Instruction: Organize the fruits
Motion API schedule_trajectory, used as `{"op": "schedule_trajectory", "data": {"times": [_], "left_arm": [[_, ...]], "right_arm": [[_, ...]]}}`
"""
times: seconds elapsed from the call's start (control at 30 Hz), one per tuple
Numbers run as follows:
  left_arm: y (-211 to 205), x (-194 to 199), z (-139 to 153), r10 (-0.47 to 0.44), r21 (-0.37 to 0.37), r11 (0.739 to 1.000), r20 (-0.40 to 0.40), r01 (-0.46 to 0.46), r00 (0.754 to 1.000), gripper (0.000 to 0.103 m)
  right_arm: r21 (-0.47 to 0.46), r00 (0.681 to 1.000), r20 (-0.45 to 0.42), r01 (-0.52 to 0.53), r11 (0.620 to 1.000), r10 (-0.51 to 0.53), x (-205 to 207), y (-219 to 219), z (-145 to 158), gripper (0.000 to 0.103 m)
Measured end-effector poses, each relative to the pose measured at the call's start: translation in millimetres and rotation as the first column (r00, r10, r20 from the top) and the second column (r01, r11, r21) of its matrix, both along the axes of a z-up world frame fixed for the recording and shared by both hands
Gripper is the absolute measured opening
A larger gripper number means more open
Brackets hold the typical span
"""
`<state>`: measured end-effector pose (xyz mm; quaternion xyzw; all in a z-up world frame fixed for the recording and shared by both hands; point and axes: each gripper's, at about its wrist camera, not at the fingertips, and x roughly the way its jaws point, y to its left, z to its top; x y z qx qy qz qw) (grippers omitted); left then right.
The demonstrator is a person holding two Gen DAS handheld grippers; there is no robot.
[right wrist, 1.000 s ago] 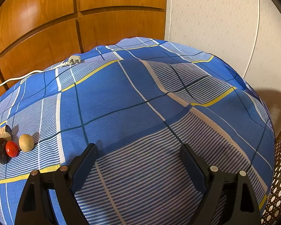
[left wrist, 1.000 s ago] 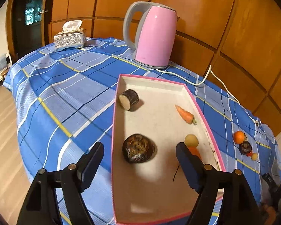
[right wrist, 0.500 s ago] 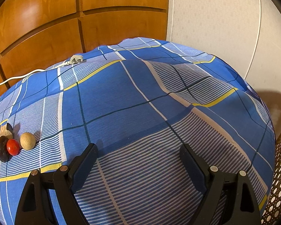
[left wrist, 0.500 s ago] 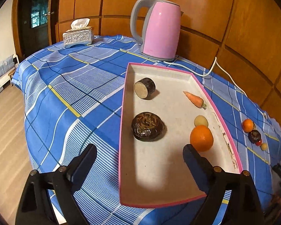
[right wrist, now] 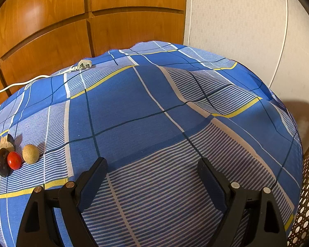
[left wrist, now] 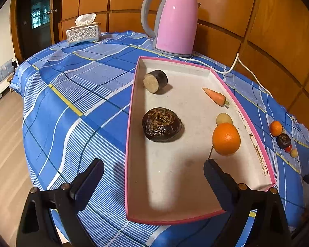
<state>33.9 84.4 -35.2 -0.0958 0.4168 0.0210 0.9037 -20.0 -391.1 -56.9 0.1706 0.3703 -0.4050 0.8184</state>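
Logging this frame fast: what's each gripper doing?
Left gripper: open, holding nothing, above the tray.
Right gripper: open, holding nothing.

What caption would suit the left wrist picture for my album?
Open left claw hovers before a pink-rimmed tray holding an orange, carrot and dark produce.

Left gripper point(left wrist: 153, 171), jaws spread wide and empty, above the near end of a pink-rimmed shallow white tray point(left wrist: 131, 111). In the tray: large round orange point(left wrist: 226, 139) at 2 o'clock, dark wrinkled round fruit point(left wrist: 162, 124) at 12 o'clock, small carrot point(left wrist: 214, 96) beyond. Pink electric kettle point(left wrist: 174, 20) stands behind the tray on a blue plaid tablecloth point(left wrist: 72, 94).
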Motion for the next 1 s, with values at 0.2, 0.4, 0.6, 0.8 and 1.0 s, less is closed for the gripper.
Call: {"op": "schedule_trajectory", "data": {"times": [0.2, 0.4, 0.6, 0.8, 1.0], "left_arm": [[2.0, 1.4, -3.0, 0.002, -0.022, 1.0, -0.01, -0.002, 1.0, 0.099], [5.4, 3.2, -5.7, 0.013, -0.039, 0.999, -0.021, -0.014, 1.0, 0.099], [4.2, 4.2, -7.4, 0.004, -0.042, 0.999, -0.032, -0.006, 0.999, 0.099], [3.9, 4.9, -8.9, 0.005, -0.046, 0.999, -0.04, -0.007, 0.999, 0.099], [4.8, 4.2, -9.9, 0.007, -0.053, 0.999, -0.046, -0.009, 0.999, 0.099]], "right_arm": [[0.0, 1.0, -0.003, -0.001, 1.0, 0.001, 0.1, 0.6, -0.3, 0.091], [0.002, 1.0, -0.005, -0.003, 1.0, 0.003, -0.6, 0.8, -1.0, 0.091], [0.006, 1.0, -0.017, -0.009, 1.0, 0.009, 0.6, 0.3, -0.4, 0.091], [0.017, 0.999, -0.029, -0.037, 0.999, 0.037, 1.2, 2.0, 1.7, 0.091], [0.052, 0.994, -0.035, -0.1, 0.994, 0.101, 4.0, 8.8, 6.2, 0.09]]}}
